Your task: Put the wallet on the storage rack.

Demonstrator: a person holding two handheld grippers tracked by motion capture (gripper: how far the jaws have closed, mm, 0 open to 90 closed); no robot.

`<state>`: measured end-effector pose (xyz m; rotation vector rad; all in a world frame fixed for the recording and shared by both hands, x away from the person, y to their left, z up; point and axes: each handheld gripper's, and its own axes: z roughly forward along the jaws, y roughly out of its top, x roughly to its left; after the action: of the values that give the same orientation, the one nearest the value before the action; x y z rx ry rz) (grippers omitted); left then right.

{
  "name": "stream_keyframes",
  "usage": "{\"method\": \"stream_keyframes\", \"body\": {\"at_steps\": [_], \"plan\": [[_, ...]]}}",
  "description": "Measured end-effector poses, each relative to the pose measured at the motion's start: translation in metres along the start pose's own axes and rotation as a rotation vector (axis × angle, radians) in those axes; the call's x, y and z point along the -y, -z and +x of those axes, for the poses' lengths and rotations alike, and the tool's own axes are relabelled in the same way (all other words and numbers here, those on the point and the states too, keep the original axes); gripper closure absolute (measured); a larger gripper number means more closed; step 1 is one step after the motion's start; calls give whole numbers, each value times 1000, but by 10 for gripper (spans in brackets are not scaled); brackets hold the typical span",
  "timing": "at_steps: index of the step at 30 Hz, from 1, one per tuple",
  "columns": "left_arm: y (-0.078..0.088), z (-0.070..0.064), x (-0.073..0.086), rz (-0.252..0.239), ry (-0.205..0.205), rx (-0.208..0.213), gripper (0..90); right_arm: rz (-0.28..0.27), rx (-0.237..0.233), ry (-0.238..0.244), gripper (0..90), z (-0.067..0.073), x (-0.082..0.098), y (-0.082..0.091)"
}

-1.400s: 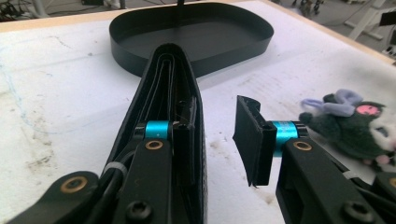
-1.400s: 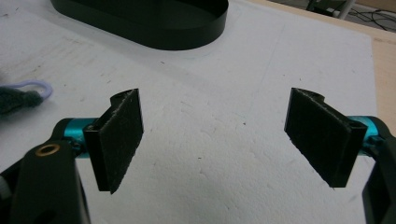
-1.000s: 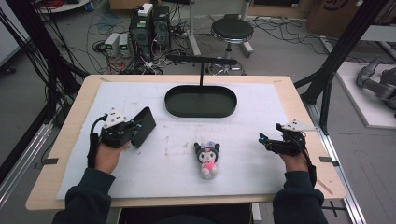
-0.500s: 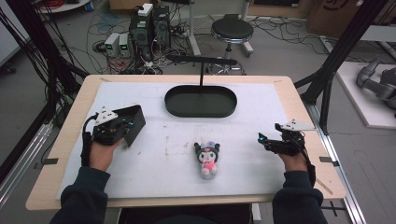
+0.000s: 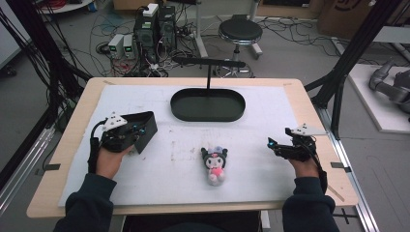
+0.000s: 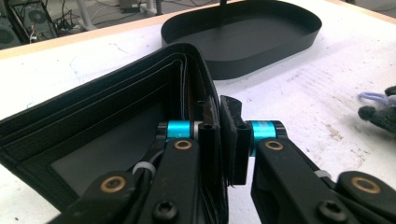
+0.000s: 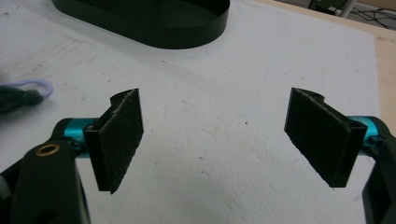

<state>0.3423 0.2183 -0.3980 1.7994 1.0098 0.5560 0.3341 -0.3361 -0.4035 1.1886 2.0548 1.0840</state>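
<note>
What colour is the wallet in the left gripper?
Black all over; the wallet shows best in the left gripper view.

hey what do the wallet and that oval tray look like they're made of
Wallet: probably leather or faux leather, matte black, with stitched edges and layered card slots. Oval tray: smooth matte black, thin rigid wall, likely painted metal or plastic; can't tell which.

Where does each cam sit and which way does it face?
High view: above the person's side, facing forward and down on the table; forearms, both hands show.
Left gripper view: rides the left claw, looking along jaws shut on the open wallet, toward the black tray.
Right gripper view: rides the right claw, jaws wide apart over the white mat.
Shared: all three show the tray; the plush toy appears at the edge of both gripper views.
</note>
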Motion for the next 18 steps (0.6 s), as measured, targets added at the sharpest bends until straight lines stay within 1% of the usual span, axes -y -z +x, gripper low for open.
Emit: {"method": "stream_keyframes", "body": {"at_steps": [1,2,3,4,5,6,7,9,10,11,14,15,16,17,18], "plan": [[0,0,0,-4,-1,4,851,0,0,0,198,0,0,0],[0,0,0,-8,-2,10,797,0,1,-3,198,0,0,0],[0,1,0,-11,-2,13,797,0,1,-3,198,0,0,0],[0,1,0,-11,-11,16,731,0,1,-3,198,0,0,0],[-1,1,0,-15,-10,21,702,-1,1,-2,198,0,0,0],[-1,1,0,-19,-19,25,702,-1,1,-2,198,0,0,0],[-1,1,0,-25,-25,24,646,-1,0,-3,198,0,0,0],[-1,1,0,-39,-36,27,564,0,0,-1,198,0,0,0],[-1,1,0,-45,-52,28,564,0,0,-1,198,0,0,0],[-1,1,0,-58,-66,31,541,-3,1,1,198,0,0,0],[2,0,0,-120,-132,39,521,-2,2,1,198,0,0,0],[2,0,0,-131,-141,35,511,1,1,-5,198,0,0,0],[3,0,0,-139,-140,32,490,1,0,-2,198,0,0,0],[3,1,0,-142,-129,30,490,1,0,-2,198,0,0,0],[3,2,0,-145,-117,28,460,1,0,-2,198,0,0,0]]}}
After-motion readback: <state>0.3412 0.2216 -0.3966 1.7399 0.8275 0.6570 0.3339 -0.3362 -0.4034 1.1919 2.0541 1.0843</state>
